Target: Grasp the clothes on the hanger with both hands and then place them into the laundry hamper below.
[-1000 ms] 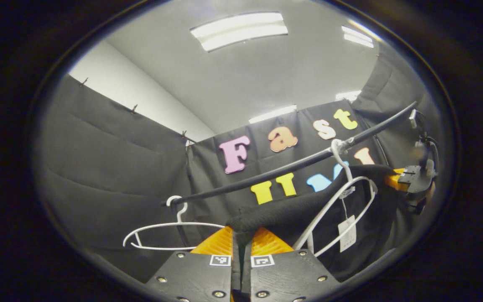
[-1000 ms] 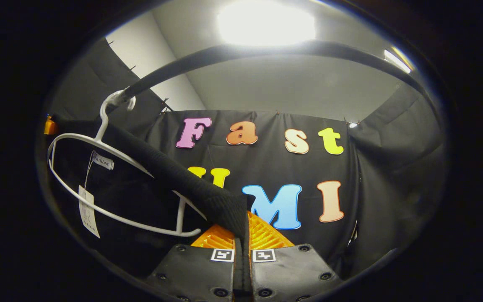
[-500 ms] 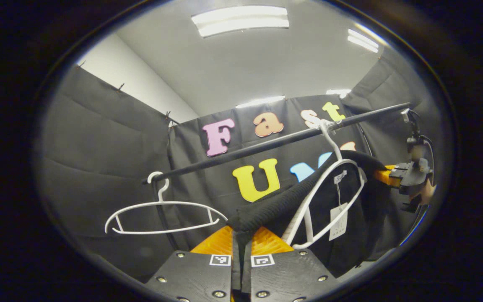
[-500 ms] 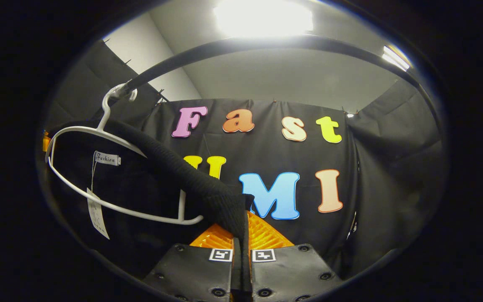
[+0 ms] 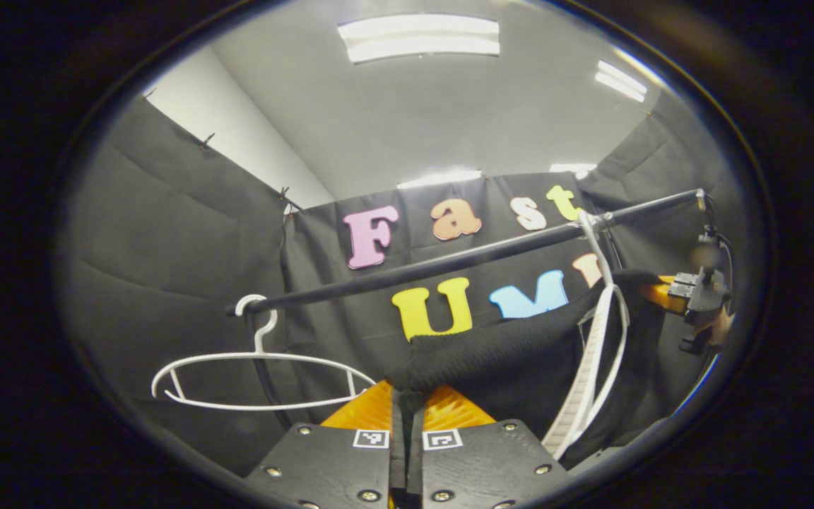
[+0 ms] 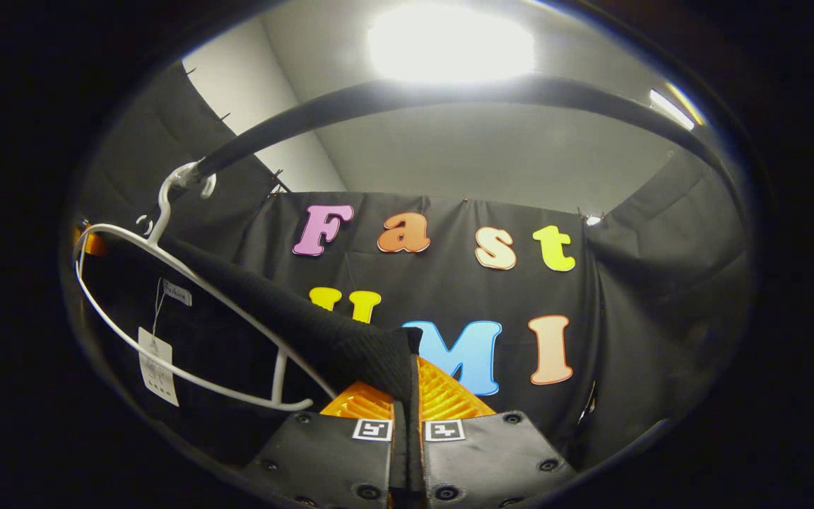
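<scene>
Black garment (image 5: 513,346) stretches sideways between left gripper (image 5: 407,413) and right gripper (image 6: 407,396).

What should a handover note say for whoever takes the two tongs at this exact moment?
Left tongs: shut on one end of the black garment.
Right tongs: shut on the other end of the same garment, its fabric pinched between the fingers.
The garment is stretched between both tongs and is partly off its white hanger, which hangs from the black rail by its hook. A second, bare white hanger hangs further along the rail.
Done: both grasps made, the garment's shoulders pulled off the hanger.
Left: free the garment fully from the hanger, then lower it into the hamper.
</scene>
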`<state>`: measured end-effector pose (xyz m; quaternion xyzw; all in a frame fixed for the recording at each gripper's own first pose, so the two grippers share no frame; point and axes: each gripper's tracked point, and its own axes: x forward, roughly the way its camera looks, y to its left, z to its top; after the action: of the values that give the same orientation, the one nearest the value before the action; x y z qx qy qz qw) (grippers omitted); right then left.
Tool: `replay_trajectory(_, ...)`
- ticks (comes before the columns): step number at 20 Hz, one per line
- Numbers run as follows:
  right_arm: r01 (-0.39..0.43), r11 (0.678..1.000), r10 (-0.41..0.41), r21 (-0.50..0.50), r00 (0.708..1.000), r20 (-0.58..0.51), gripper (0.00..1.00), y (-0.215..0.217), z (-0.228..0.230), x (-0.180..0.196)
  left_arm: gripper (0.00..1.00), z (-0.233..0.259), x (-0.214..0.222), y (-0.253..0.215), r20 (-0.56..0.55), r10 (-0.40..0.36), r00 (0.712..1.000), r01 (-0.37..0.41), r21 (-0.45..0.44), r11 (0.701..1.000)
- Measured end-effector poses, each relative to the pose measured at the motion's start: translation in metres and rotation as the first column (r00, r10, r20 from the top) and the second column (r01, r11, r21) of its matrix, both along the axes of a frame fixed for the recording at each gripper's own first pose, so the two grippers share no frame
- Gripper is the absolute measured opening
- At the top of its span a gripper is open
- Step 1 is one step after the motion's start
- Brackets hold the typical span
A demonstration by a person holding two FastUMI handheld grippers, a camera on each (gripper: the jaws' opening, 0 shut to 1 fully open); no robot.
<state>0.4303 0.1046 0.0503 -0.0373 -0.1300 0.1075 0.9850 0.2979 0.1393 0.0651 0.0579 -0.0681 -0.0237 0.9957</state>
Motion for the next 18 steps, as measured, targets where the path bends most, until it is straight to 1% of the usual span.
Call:
replay_trajectory(1,-0.002,1.0,0.002,-0.01,1.0,0.001,0.05,0.002,-0.003,0.006,0.02,-0.01,0.008,-0.001,-0.022,-0.001,1.0,0.001,0.0,1.0)
replay_trajectory(2,-0.009,1.0,0.009,-0.011,1.0,-0.007,0.02,0.004,-0.009,0.011,0.02,-0.02,0.014,-0.003,-0.041,-0.004,0.999,0.004,-0.005,1.0)
replay_trajectory(5,-0.016,1.0,0.016,-0.013,0.999,-0.049,0.02,0.004,-0.026,-0.004,0.03,-0.051,-0.009,-0.009,-0.085,-0.032,0.996,0.027,-0.058,0.998)
replay_trajectory(6,-0.016,1.0,0.015,-0.017,0.998,-0.056,0.02,0.004,-0.03,-0.007,0.02,-0.06,-0.018,-0.011,-0.098,-0.039,0.994,0.032,-0.071,0.997)
replay_trajectory(8,-0.023,0.999,0.021,-0.026,0.997,-0.073,0.02,0.007,-0.038,-0.005,0.02,-0.075,-0.025,-0.015,-0.125,-0.043,0.991,0.033,-0.082,0.996)
replay_trajectory(11,-0.038,0.999,0.033,-0.036,0.989,-0.142,0.03,0.012,-0.061,0.0,0.02,-0.092,-0.031,-0.021,-0.157,-0.056,0.986,0.04,-0.104,0.994)
replay_trajectory(13,-0.044,0.999,0.038,-0.029,0.982,-0.185,0.02,0.012,-0.073,-0.004,0.02,-0.102,-0.04,-0.026,-0.17,-0.061,0.984,0.044,-0.103,0.994)
replay_trajectory(14,-0.044,0.999,0.037,-0.03,0.98,-0.195,0.02,0.011,-0.078,-0.007,0.01,-0.107,-0.045,-0.028,-0.179,-0.063,0.982,0.047,-0.095,0.994)
replay_trajectory(17,-0.05,0.997,0.038,-0.051,0.976,-0.214,0.01,0.012,-0.091,-0.014,0.02,-0.125,-0.05,-0.043,-0.209,-0.074,0.975,0.056,-0.094,0.994)
replay_trajectory(18,-0.056,0.997,0.042,-0.058,0.974,-0.224,0.02,0.014,-0.096,-0.012,0.02,-0.13,-0.05,-0.05,-0.219,-0.078,0.973,0.057,-0.1,0.993)
